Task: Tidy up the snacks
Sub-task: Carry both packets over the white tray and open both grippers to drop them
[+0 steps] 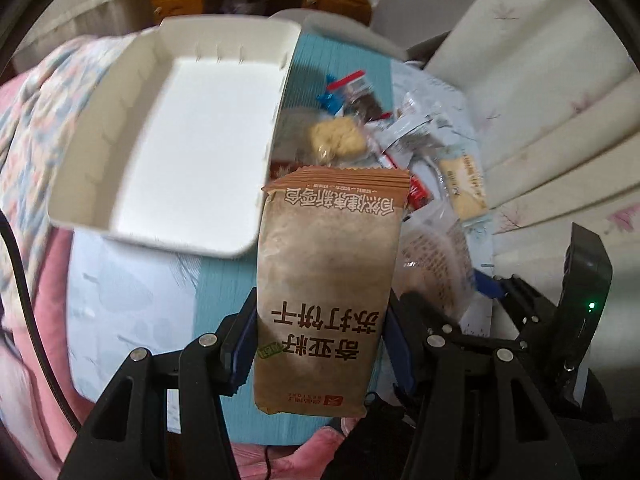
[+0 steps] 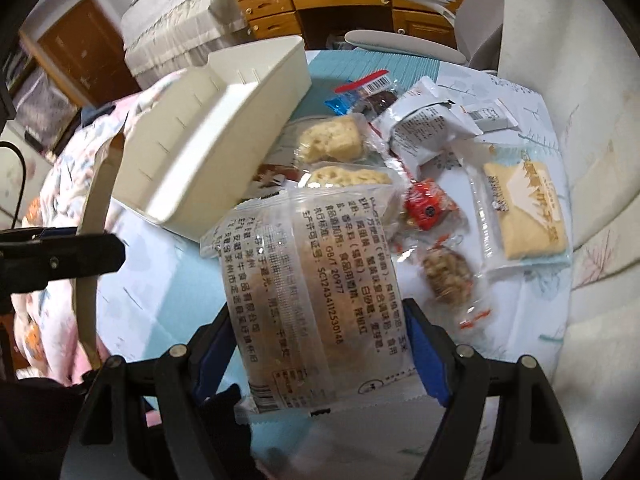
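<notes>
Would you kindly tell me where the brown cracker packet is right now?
The brown cracker packet sits at the centre of the left wrist view, clamped upright in the left gripper, just right of the white tray and in front of the snack pile.

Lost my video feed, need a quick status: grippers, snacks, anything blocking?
Left hand-held gripper shut on brown cracker pack. Right hand-held gripper shut on clear snack packet. White bin empty, unobstructed. More snacks loose on table.

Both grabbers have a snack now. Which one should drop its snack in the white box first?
Probably left. The left gripper holds its brown cracker packet right beside the white box; the right gripper's clear packet hangs farther off.
</notes>
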